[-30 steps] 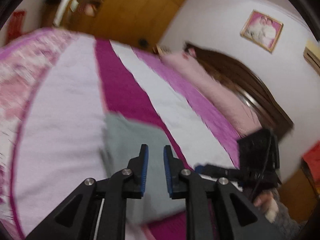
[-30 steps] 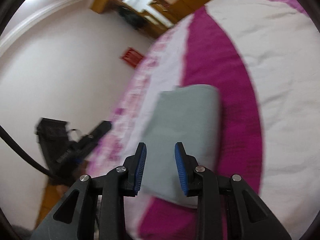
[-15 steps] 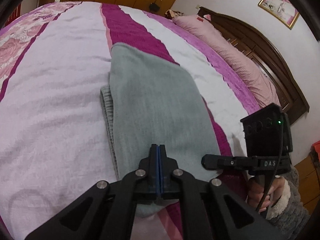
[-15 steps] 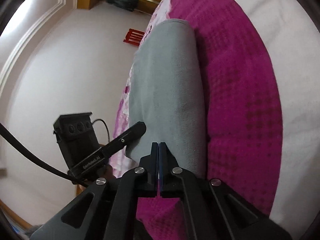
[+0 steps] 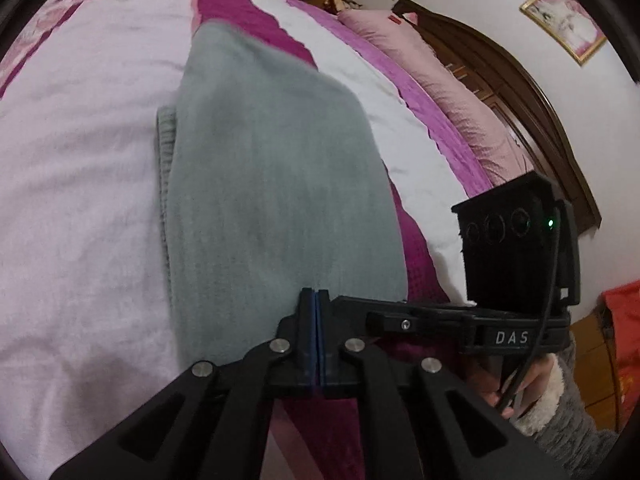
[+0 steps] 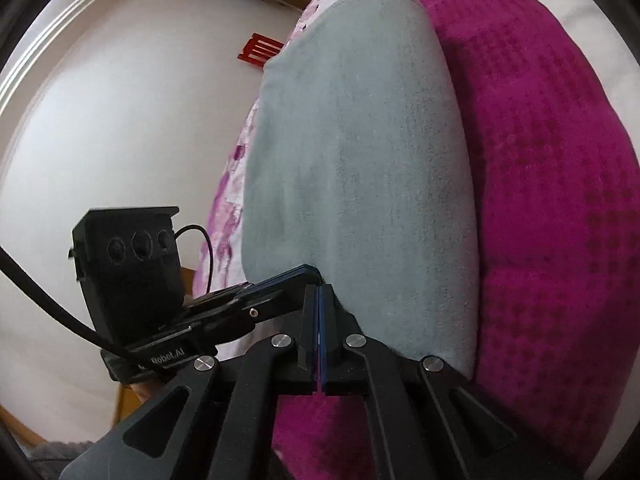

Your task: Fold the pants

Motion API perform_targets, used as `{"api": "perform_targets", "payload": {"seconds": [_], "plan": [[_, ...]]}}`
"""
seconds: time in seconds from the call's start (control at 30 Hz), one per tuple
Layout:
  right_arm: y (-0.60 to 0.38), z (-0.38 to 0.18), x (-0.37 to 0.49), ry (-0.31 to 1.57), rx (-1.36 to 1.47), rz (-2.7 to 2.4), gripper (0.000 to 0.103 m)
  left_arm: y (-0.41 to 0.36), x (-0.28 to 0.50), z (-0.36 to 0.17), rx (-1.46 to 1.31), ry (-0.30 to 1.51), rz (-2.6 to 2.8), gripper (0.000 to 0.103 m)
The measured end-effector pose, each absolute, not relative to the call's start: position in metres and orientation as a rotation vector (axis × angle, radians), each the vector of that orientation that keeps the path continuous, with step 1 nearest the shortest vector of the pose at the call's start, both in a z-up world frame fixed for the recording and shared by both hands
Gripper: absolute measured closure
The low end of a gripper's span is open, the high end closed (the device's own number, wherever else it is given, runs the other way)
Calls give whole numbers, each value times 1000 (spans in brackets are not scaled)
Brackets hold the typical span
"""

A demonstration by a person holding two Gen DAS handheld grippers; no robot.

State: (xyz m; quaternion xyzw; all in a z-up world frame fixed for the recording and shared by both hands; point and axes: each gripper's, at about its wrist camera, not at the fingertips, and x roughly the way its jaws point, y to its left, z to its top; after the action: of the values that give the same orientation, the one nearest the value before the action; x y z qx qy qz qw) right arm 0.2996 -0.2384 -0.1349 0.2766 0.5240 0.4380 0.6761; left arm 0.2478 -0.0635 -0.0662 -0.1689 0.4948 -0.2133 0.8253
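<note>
— Where are the pants?
— The grey pants (image 5: 276,168) lie folded on the bedspread (image 5: 80,184), running away from me across the magenta stripe (image 6: 552,184).
— And your grippers?
— My left gripper (image 5: 315,300) and right gripper (image 6: 319,294) each sit pinched tight at the near edge, but whether cloth is caught between the pads, I cannot tell.

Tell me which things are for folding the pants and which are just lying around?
For the job:
grey pants
left tool, shut at the pants' near edge
right tool, also shut there

Just lying about:
pink pillow
framed picture
red wall decoration
</note>
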Motion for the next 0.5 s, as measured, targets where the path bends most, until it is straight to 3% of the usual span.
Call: {"api": "perform_targets", "payload": {"seconds": [0.2, 0.37, 0.5], "plan": [[-258, -119, 294, 1159, 694, 973, 103, -54, 239, -48, -353, 1015, -475, 103], [-277, -134, 304, 1193, 709, 906, 103, -39, 247, -70, -439, 1060, -477, 102], [-275, -120, 310, 1185, 674, 902, 103, -42, 241, -45, -397, 969, -518, 103]]}}
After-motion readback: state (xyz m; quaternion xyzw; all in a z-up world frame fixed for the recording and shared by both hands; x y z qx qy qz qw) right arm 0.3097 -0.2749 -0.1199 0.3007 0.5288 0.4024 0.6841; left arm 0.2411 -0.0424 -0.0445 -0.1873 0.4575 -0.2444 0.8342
